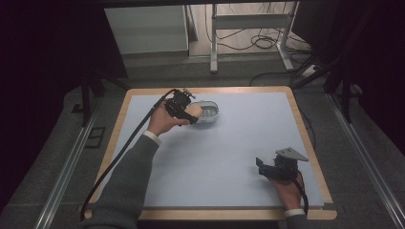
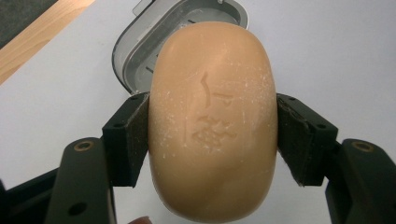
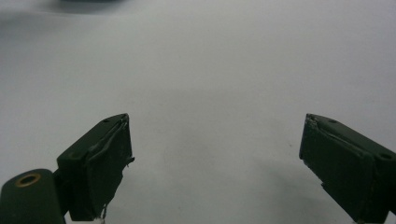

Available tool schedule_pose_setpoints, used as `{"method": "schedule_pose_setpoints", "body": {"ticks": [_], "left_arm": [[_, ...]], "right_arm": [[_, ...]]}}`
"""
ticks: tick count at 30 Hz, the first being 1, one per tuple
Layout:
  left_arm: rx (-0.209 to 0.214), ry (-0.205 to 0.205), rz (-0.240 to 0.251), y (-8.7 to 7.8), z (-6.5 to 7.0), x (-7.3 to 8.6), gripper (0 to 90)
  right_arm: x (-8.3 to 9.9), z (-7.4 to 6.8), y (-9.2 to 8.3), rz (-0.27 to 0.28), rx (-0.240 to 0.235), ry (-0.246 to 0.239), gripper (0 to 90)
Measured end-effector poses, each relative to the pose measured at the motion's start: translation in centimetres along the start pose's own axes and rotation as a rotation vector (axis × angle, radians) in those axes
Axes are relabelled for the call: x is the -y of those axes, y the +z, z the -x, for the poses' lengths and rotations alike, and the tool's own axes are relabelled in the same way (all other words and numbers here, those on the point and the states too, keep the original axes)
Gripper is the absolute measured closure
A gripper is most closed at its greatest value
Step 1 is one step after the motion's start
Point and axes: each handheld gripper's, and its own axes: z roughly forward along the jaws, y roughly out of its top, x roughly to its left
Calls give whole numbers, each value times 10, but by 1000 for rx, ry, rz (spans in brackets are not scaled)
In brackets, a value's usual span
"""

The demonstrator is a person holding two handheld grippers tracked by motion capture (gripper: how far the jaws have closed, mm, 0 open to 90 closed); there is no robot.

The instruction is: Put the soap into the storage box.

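- Left gripper pinching a tan soap bar by its two long sides, held just beside/over the near-left rim of a grey soap dish at the far-centre of the desk.
- Right gripper spread wide, nothing between its jaws, resting low at the near-right of the desk, well apart from soap and dish.
- Desk: pale blue-grey matte sheet on a light wood board, wood edge showing all round. No other loose items on the sheet.
- Around the desk: grey carpeted floor, metal rails left and right, a white metal frame with tangled cables behind, a pale panel at back left.
- Soap: smooth oval, waxy, with whitish scuffs and a stamped mark in the middle; mark not legible.
- Dish: rounded-rectangle, grey plastic, ribbed or slotted floor; looks like a hinged lid behind it but cannot tell for sure.
- Gripper pads: black, flat, rubbery; edges frayed in the right gripper view.
- In the left gripper view the soap blocks most of the dish; just its far rim and part of the inside show.
- High view: soap mostly covered by the left hand and gripper body; whether it touches the dish cannot be told.
- Black cable trails from the left gripper off the near-left desk edge.
- Grey sleeves cut off at the bottom of the frame.
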Motion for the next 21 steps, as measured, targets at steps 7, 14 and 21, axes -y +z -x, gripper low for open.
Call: {"method": "schedule_pose_setpoints", "body": {"ticks": [7, 14, 21], "left_arm": [[13, -9, 11, 5, 0, -5, 327], [8, 10, 1, 7, -1, -13, 327], [7, 14, -9, 8, -2, -20, 327]], "right_arm": [[0, 0, 0, 0, -1, 1, 93], [0, 0, 0, 0, -1, 1, 94], [0, 0, 0, 0, -1, -2, 94]]}}
